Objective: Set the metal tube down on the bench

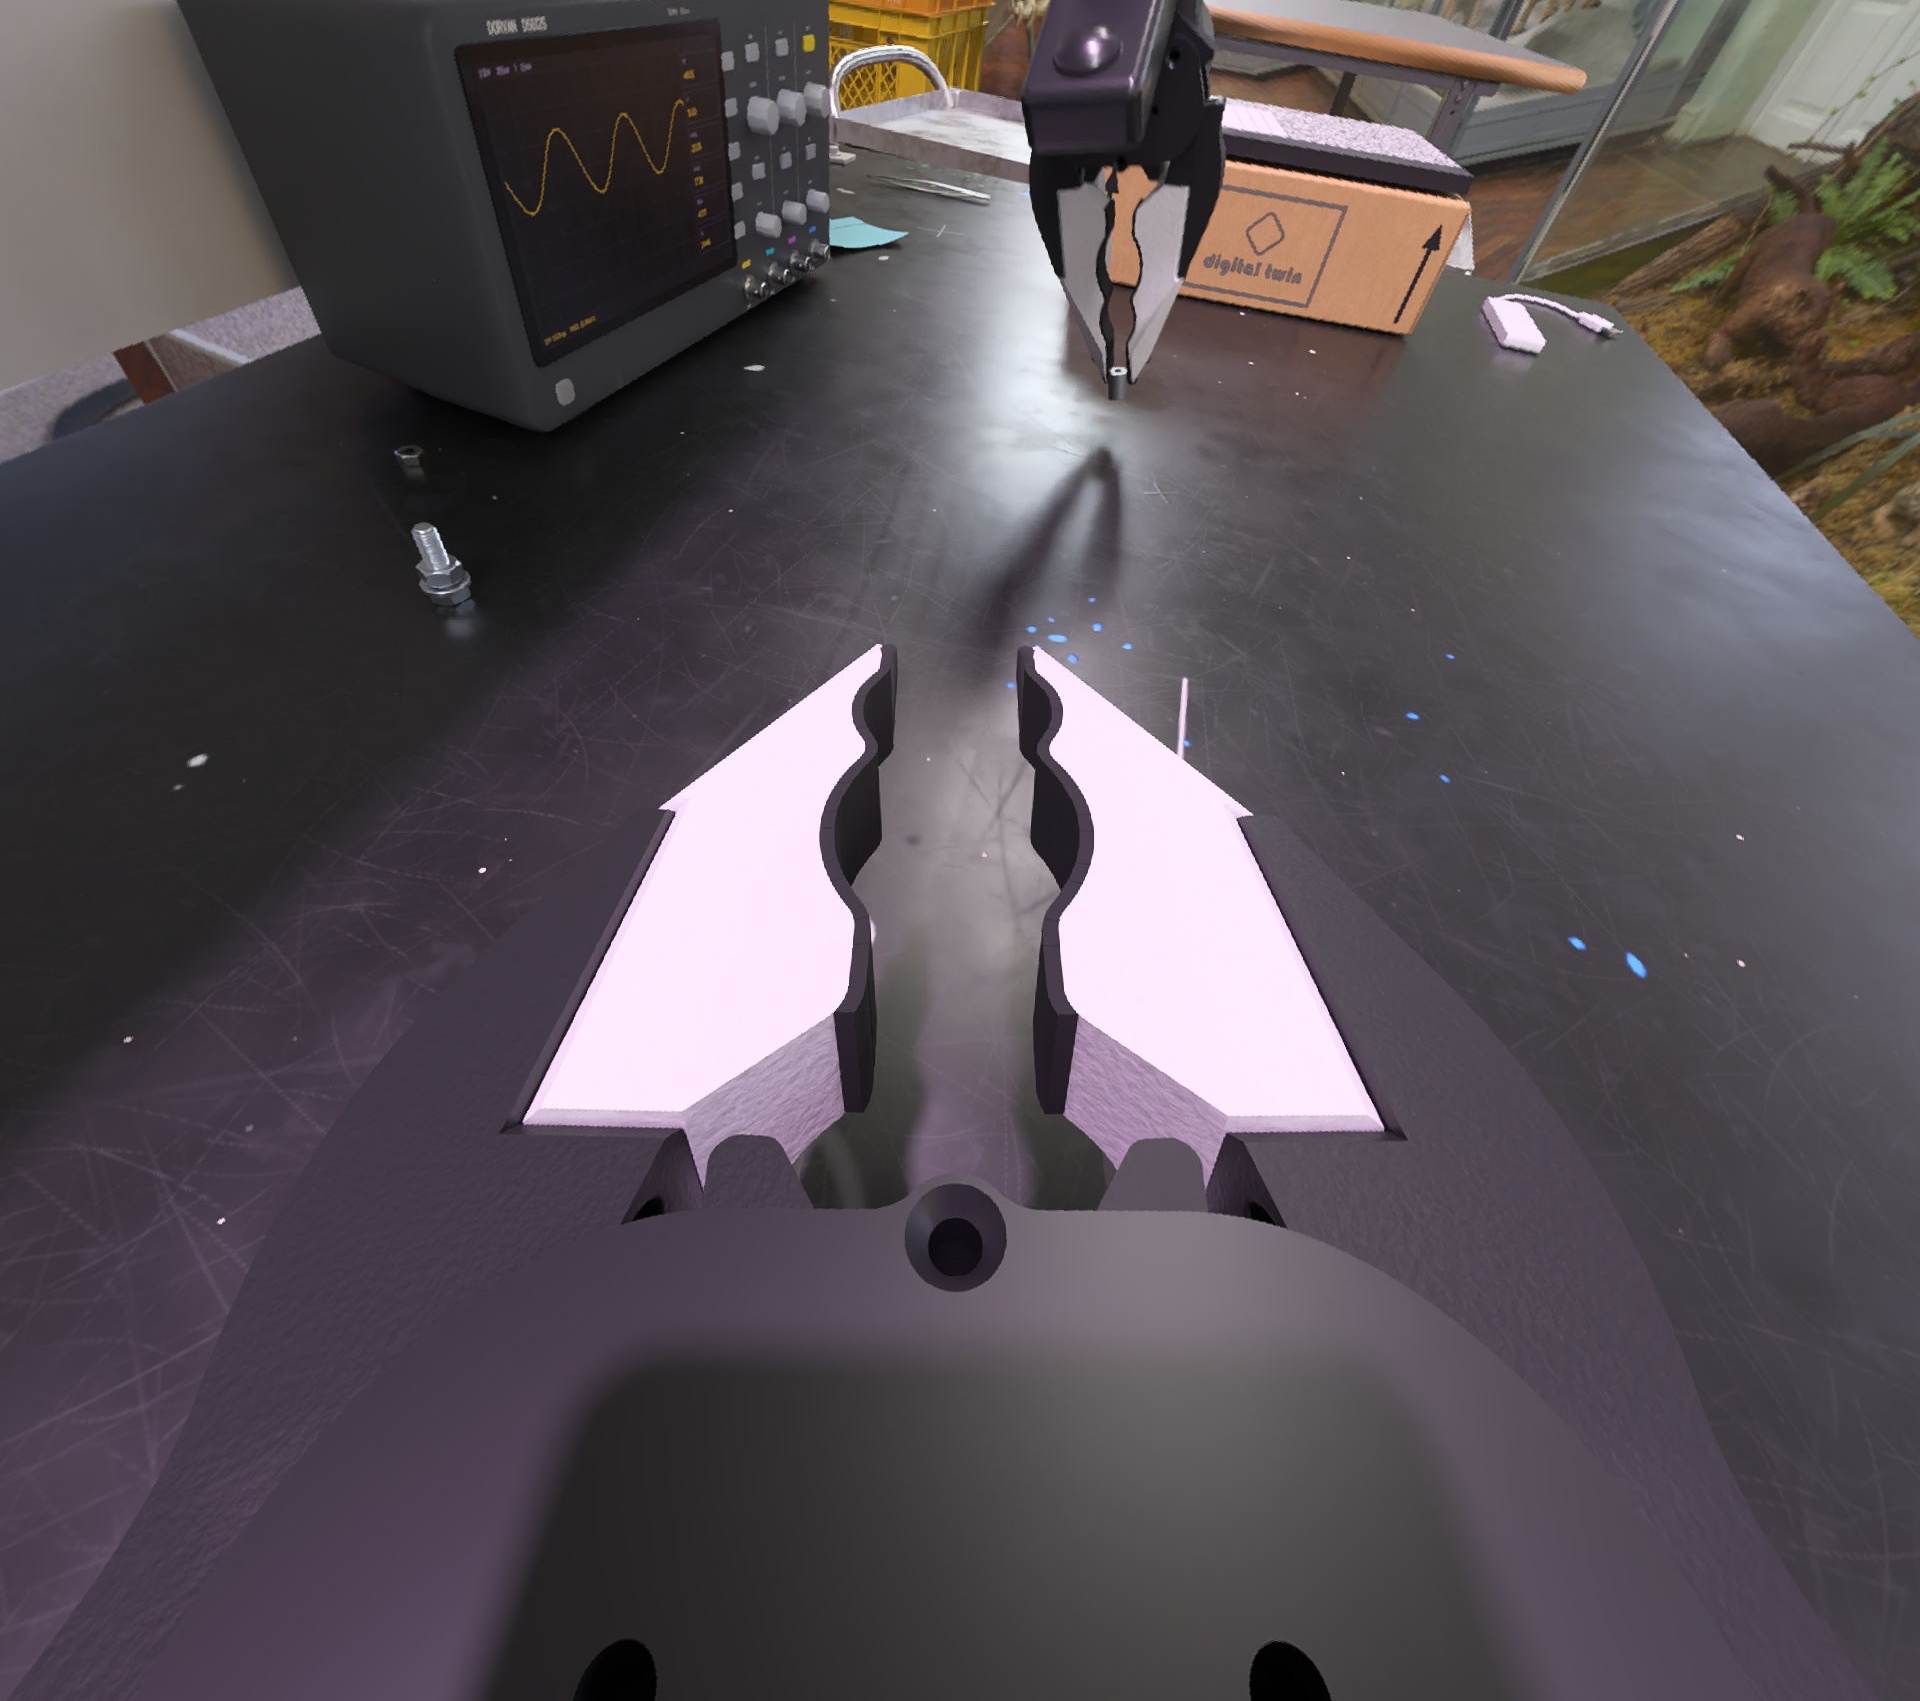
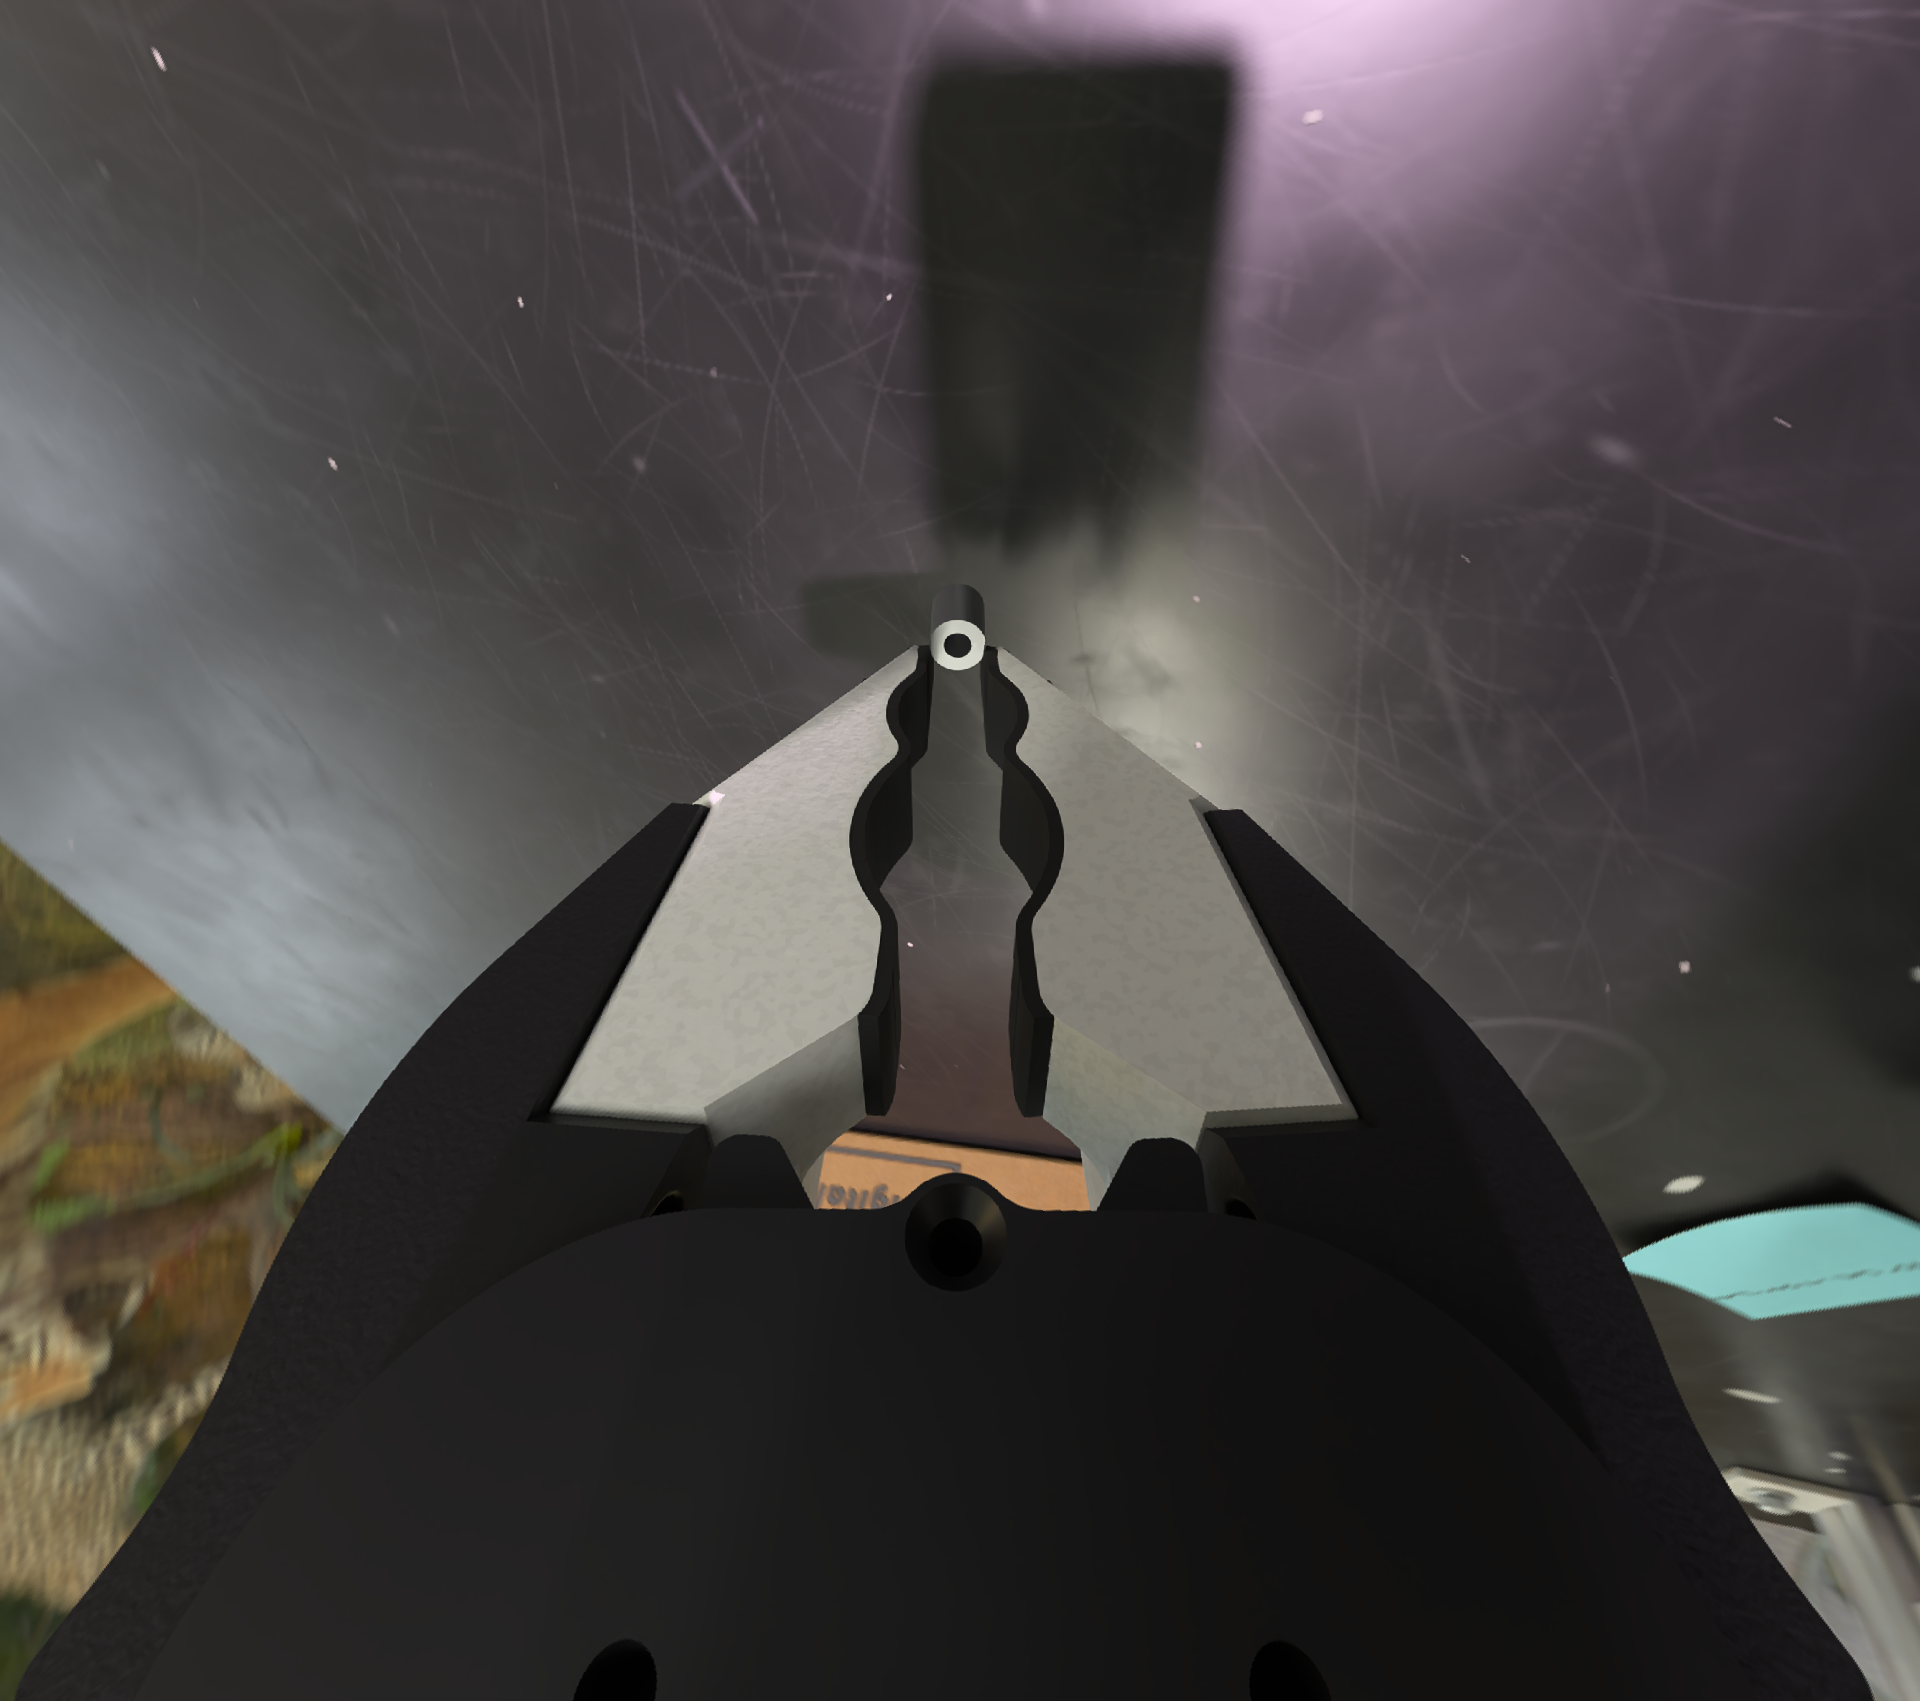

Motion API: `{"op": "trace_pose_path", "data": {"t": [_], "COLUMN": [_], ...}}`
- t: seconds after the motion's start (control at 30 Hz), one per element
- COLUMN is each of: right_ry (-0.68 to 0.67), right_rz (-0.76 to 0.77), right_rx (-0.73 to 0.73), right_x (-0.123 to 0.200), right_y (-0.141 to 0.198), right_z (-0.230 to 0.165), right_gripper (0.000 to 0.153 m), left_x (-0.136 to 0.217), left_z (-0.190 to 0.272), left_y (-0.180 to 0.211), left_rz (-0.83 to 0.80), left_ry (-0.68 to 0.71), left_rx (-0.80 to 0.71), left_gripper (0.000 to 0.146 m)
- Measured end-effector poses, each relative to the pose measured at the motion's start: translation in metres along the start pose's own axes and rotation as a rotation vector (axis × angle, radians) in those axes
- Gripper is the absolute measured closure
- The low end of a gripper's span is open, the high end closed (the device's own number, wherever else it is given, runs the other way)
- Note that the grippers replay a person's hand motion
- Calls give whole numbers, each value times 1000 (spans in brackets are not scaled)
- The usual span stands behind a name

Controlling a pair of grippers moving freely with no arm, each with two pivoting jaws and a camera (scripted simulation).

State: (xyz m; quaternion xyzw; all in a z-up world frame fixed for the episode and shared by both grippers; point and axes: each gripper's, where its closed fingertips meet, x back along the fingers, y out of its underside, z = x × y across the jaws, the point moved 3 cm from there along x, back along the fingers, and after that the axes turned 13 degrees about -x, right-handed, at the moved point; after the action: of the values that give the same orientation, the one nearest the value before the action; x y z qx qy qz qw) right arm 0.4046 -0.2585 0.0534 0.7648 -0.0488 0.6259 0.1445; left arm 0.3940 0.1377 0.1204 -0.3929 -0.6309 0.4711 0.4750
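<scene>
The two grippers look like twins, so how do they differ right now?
The right gripper points steeply down above the bench, while the left gripper lies low and level. The right's jaws pinch a small metal tube at the tips; the left's stand apart, empty. Both share pale, wavy-edged fingers.

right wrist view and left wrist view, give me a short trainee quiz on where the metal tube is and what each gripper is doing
1. True or false: the left gripper holds the metal tube.
2. Multiple choice: the tube is pinched at A) the fingertips of the right gripper, B) the wide hollow midway down its fingers, C) nowhere, it lies on the bench.
3. Short answer: in the left wrist view, which side of the right gripper is the oscilloscope on, and which side the cardboard box?

Key
1. False: its jaws are apart with nothing between them.
2. A
3. Oscilloscope to the picture's left, box behind and to the right.
</scene>
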Motion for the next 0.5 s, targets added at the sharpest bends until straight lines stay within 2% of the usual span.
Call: {"op": "trace_pose_path", "data": {"t": [0.1,0.27,0.37,0.5], "right_ry": [42,132,103,13], "right_rz": [144,526,745,901], "right_rx": [-103,-270,-323,-336], "right_x": [24,96,132,160], "right_y": [-3,-29,-66,-134], "right_z": [-2,-21,-44,-74], "right_gripper": [144,144,144,144], "left_x": [7,26,40,64], "left_z": [5,13,18,25], "left_y": [-2,-5,-4,0], "left_rz": [0,39,63,73], "left_ry": [-3,-20,-37,-69], "left_rx": [-30,-49,-58,-83], "left_gripper": [123,123,123,123]}}
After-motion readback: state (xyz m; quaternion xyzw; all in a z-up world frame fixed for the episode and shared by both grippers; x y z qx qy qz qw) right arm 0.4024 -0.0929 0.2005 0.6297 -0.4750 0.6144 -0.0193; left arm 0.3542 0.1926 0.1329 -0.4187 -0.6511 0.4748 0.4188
